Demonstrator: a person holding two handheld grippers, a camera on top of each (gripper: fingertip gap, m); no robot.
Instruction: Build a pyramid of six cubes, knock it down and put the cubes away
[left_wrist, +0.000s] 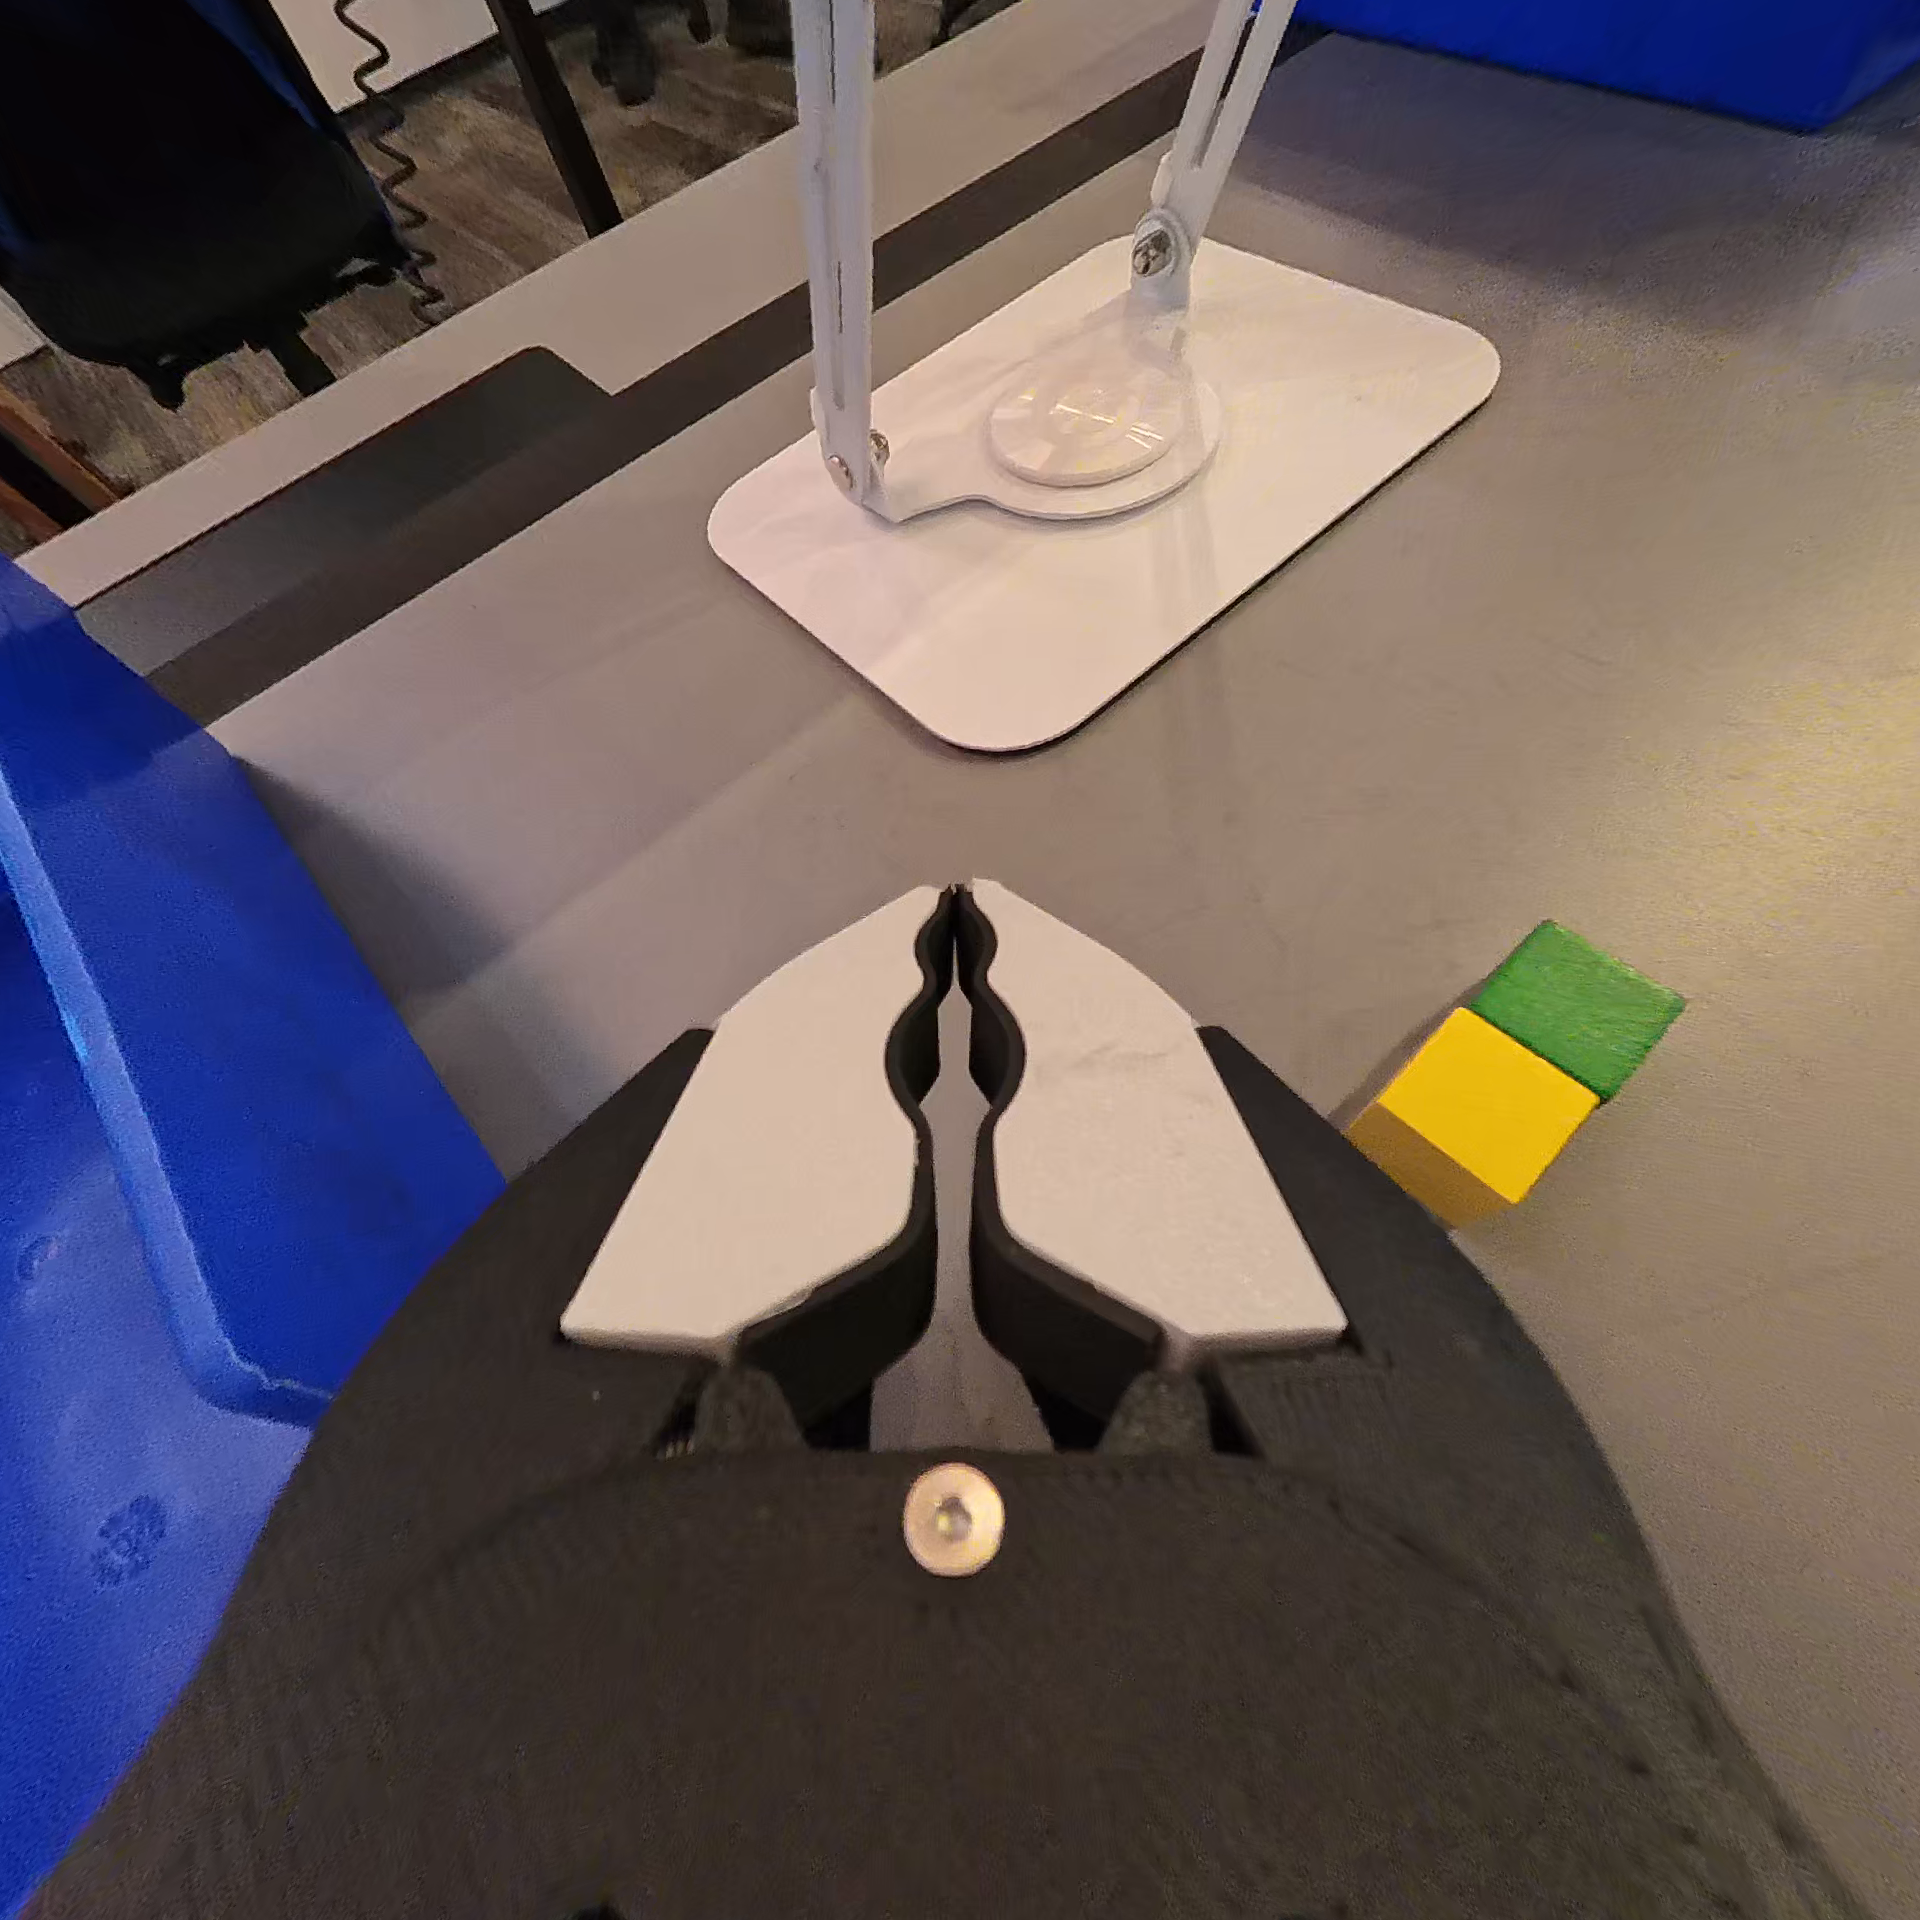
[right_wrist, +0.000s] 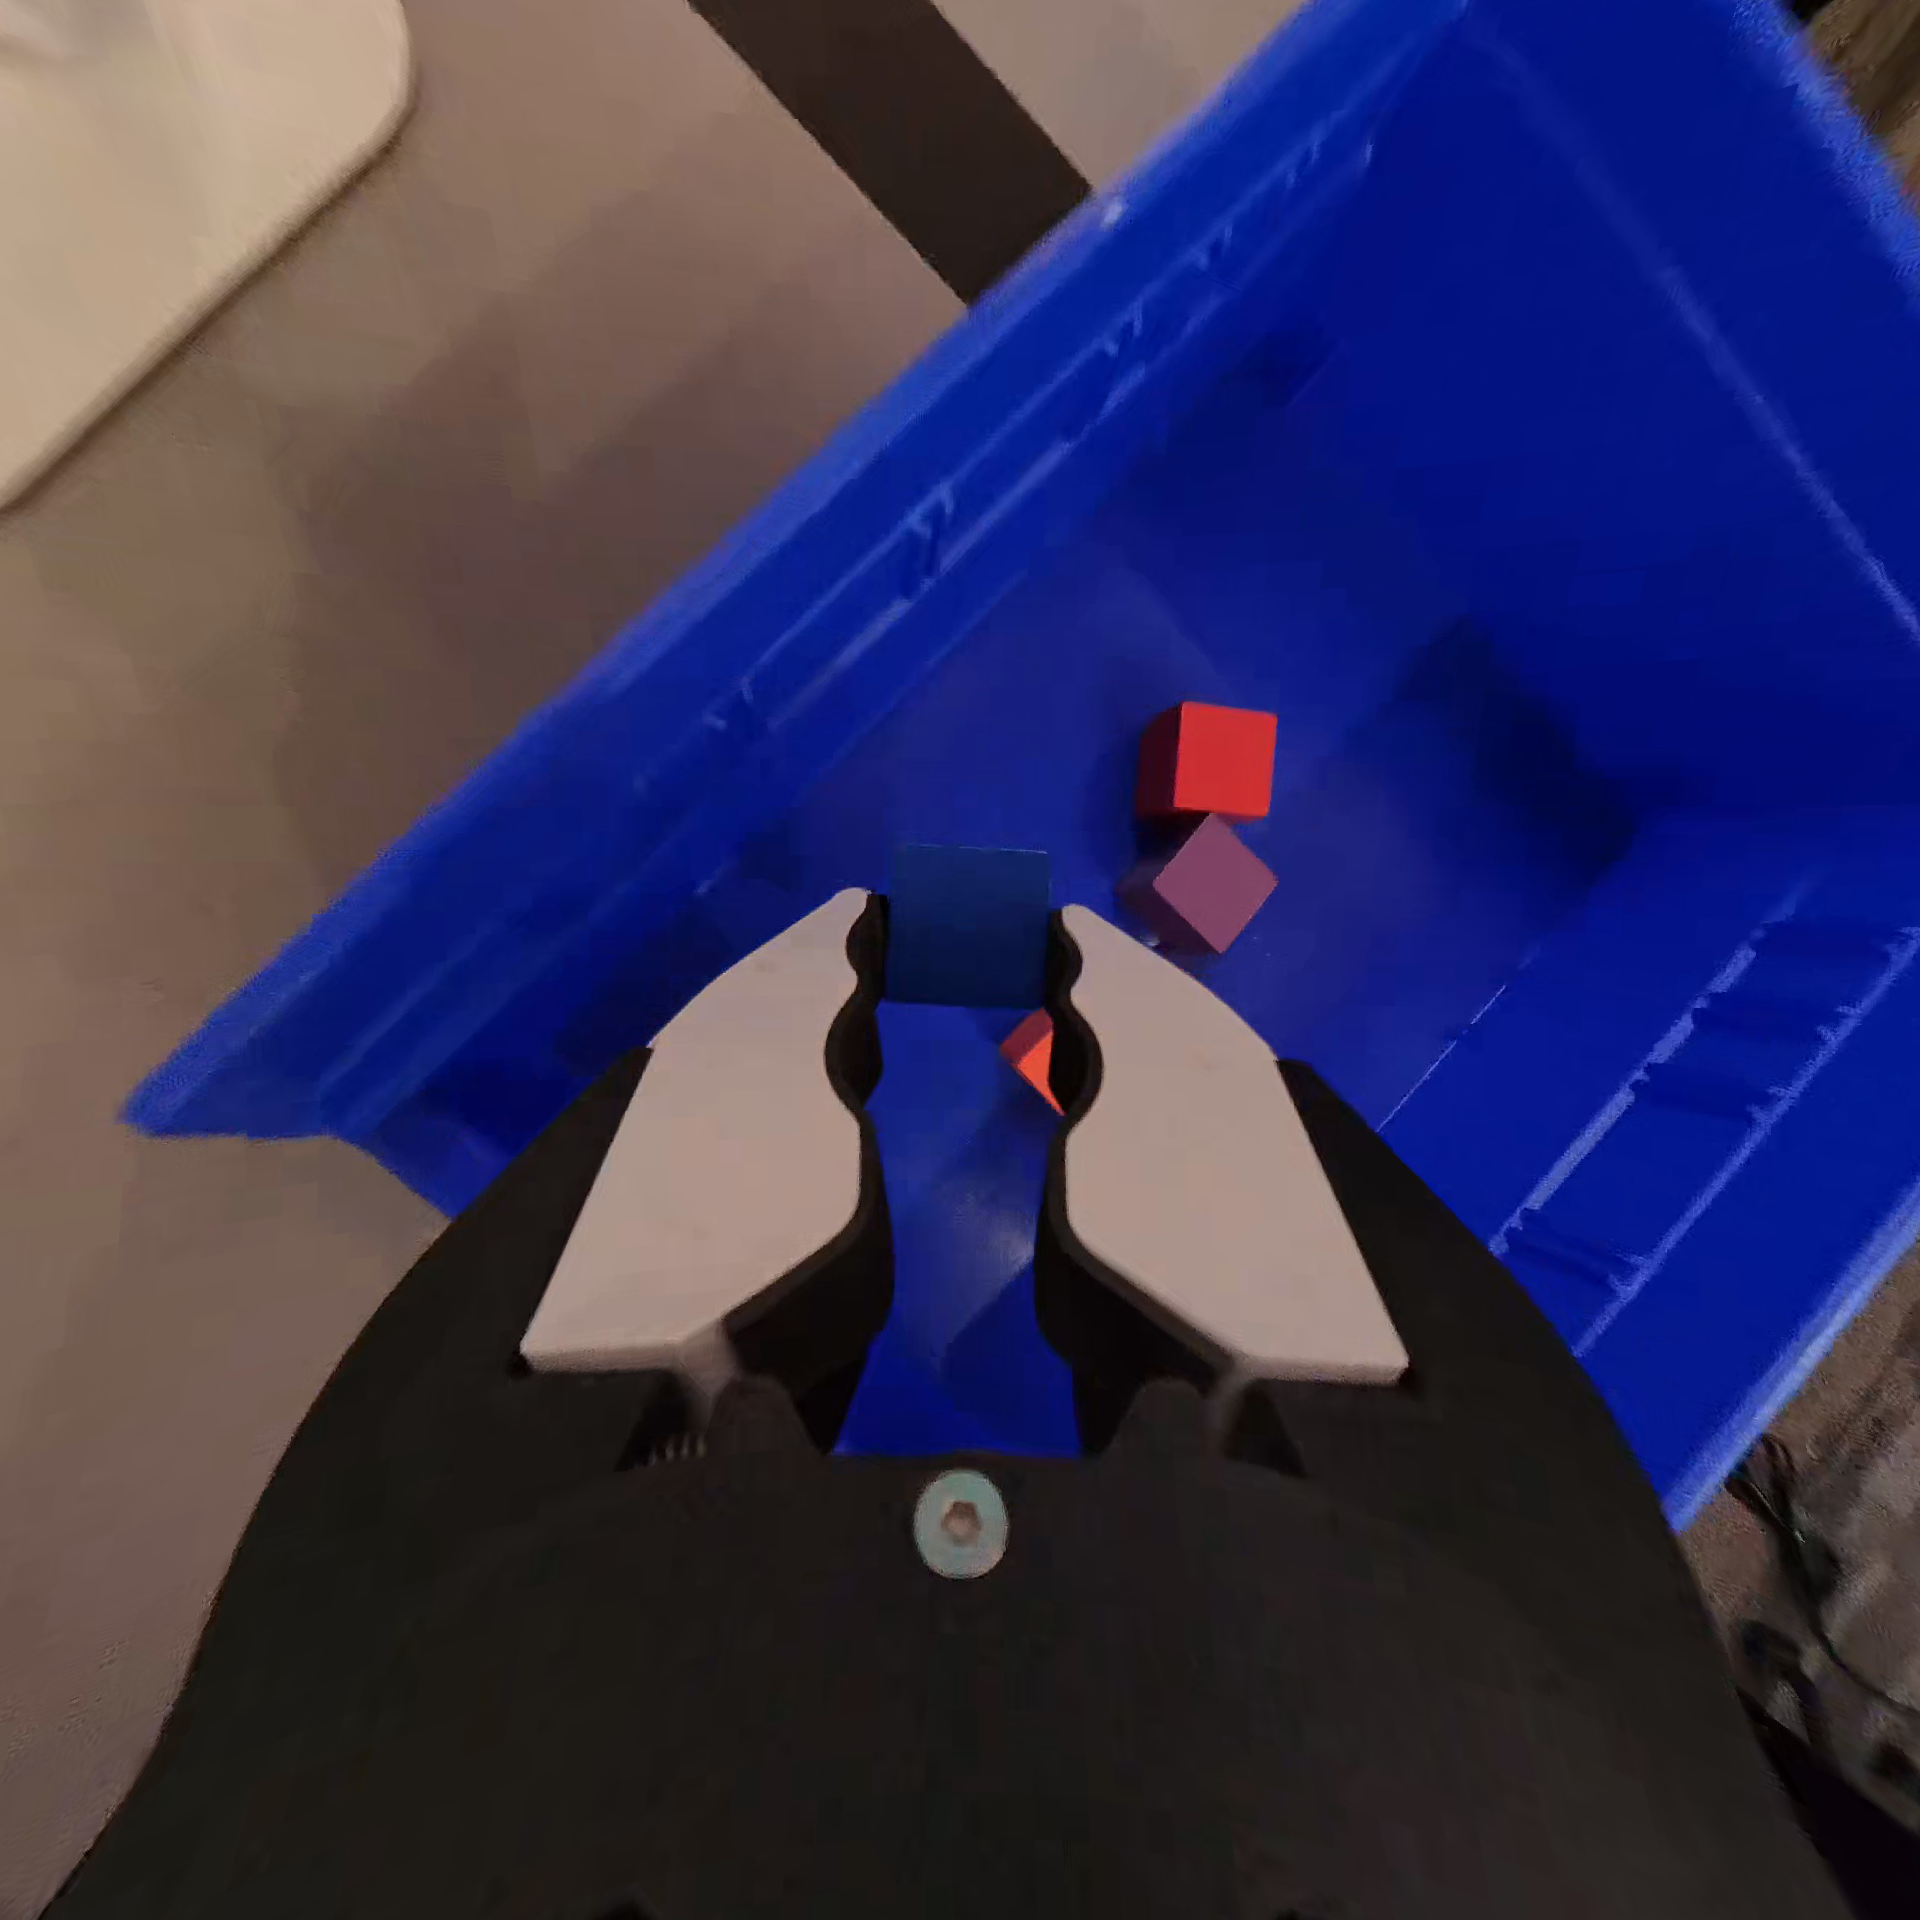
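A: What is shown in the left wrist view?

B: The left gripper (left_wrist: 958, 891) is seen fully closed, its fingertips met on nothing. Two cubes are left on the grey table (left_wrist: 1351, 831): a yellow cube (left_wrist: 1475, 1112) and a green cube (left_wrist: 1574, 1003), touching each other, to the right of the gripper. No pyramid is seen standing, so the putting-away stage is judged to be under way, with these two cubes not yet collected.

A: And around them?

B: A white lamp base (left_wrist: 1039, 613) is set beyond the gripper, well apart from the cubes. A blue bin (left_wrist: 156, 1039) is seen to the left of the gripper. Nothing is seen in the way of the two cubes.

A: And the right wrist view?

B: The right gripper (right_wrist: 966, 914) is held partly open over another blue bin (right_wrist: 1455, 468), with a dark blue cube (right_wrist: 966, 925) clamped between its pads. Inside that bin a red cube (right_wrist: 1210, 764) and a purple cube (right_wrist: 1205, 883) are lying, touching, just right of the held cube. An orange-red cube (right_wrist: 1034, 1055) is partly hidden behind the right finger.

A: So what is left?

B: Three cubes are judged stored, one is about to be released, two remain on the table.
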